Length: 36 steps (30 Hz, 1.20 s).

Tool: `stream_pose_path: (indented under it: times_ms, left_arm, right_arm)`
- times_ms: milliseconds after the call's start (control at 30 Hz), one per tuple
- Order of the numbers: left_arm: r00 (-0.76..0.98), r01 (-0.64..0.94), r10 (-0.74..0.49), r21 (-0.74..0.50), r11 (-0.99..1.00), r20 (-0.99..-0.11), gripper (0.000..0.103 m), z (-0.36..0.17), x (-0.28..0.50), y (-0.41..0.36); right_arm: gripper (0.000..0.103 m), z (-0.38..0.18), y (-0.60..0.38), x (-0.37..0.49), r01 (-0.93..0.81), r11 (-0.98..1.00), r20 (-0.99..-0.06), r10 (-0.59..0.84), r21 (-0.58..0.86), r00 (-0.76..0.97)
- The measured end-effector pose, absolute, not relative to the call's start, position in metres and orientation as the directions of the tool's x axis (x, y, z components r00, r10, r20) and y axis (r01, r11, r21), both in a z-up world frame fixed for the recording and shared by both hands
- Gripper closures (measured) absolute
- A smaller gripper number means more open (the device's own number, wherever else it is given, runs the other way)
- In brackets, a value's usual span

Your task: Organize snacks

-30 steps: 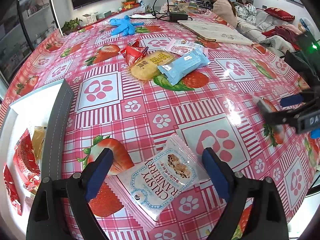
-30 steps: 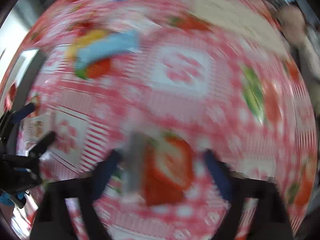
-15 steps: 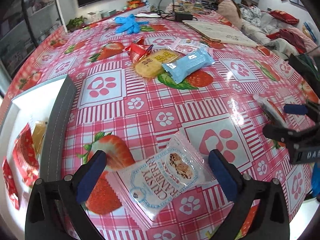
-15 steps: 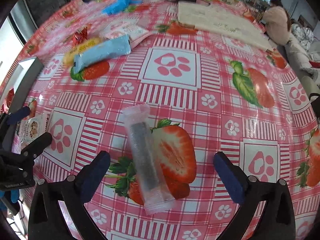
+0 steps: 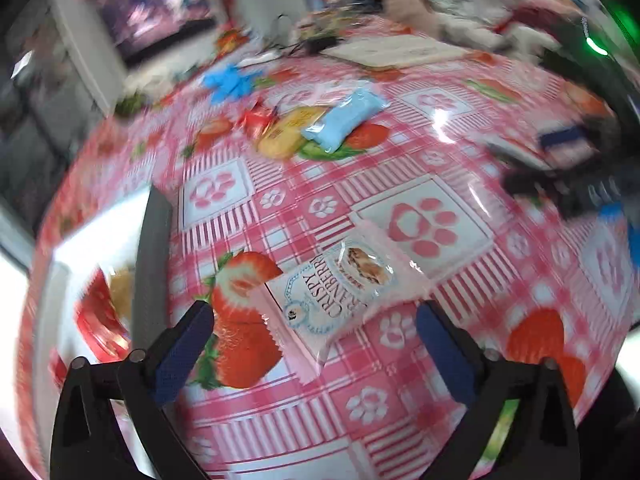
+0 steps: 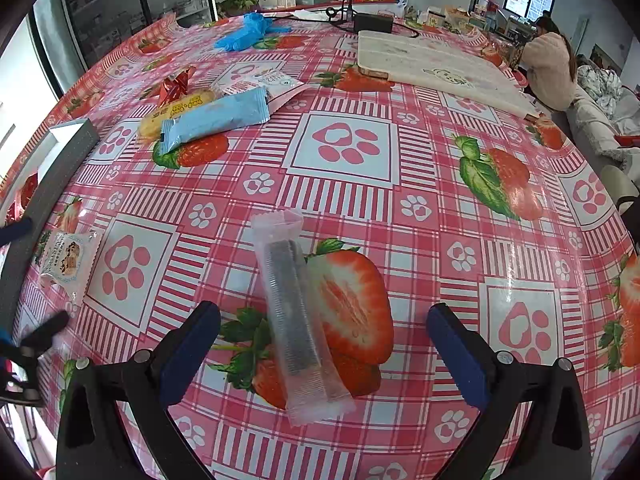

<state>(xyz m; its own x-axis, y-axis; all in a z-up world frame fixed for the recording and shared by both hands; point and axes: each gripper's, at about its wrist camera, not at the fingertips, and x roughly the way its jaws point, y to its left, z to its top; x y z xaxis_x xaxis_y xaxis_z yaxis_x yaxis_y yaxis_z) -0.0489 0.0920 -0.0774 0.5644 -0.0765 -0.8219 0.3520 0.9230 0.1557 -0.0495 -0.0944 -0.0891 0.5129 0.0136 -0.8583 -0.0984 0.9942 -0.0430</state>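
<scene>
Snacks loose on the desk, cranberry crisp packet framed by the left gripper and clear cookie sleeve by the right gripper, both jaws spread wide and empty, presumably lined up for pickup toward the white box.

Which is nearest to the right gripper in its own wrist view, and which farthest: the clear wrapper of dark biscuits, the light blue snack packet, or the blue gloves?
From the right gripper:
1. Clear wrapper of dark biscuits, lying between its open fingers.
2. Light blue snack packet, mid-table, left.
3. Blue gloves, far edge, left.
</scene>
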Motion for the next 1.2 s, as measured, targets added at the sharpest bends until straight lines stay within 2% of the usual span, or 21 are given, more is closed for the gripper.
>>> stream_pose_path:
  times_ms: [100, 167, 367, 433, 500, 1200]
  left_arm:
    - [0.519, 0.151, -0.084, -0.006, 0.989, -0.85, 0.008, -0.082, -0.021, 0.098]
    - [0.524, 0.086, -0.043, 0.003, 0.996, -0.85, 0.008, -0.082, -0.011, 0.091]
    - [0.553, 0.184, -0.026, 0.092, 0.979, -0.833, 0.007, -0.079, -0.022, 0.079]
    - [0.549, 0.152, -0.034, 0.06, 0.986, -0.835, 0.0, -0.082, -0.022, 0.084]
    - [0.554, 0.116, -0.07, -0.006, 0.993, -0.83, 0.0, -0.086, -0.018, 0.093]
    - [0.587, 0.115, -0.067, 0.001, 0.993, -0.807, 0.0, -0.087, -0.024, 0.091]
  right_arm:
    - [0.0, -0.089, -0.093, -0.046, -0.101, 0.994, -0.857, 0.015, -0.043, 0.515]
    - [0.0, -0.089, -0.093, -0.045, -0.102, 0.994, -0.86, 0.015, -0.043, 0.51]
    - [0.0, -0.089, -0.094, -0.048, -0.109, 0.993, -0.851, 0.02, -0.044, 0.525]
    - [0.0, -0.089, -0.094, -0.05, -0.105, 0.994, -0.844, 0.019, -0.044, 0.537]
    - [0.0, -0.09, -0.094, -0.051, -0.1, 0.994, -0.836, 0.018, -0.044, 0.549]
    - [0.0, -0.09, -0.094, -0.057, -0.098, 0.994, -0.808, 0.023, -0.043, 0.589]
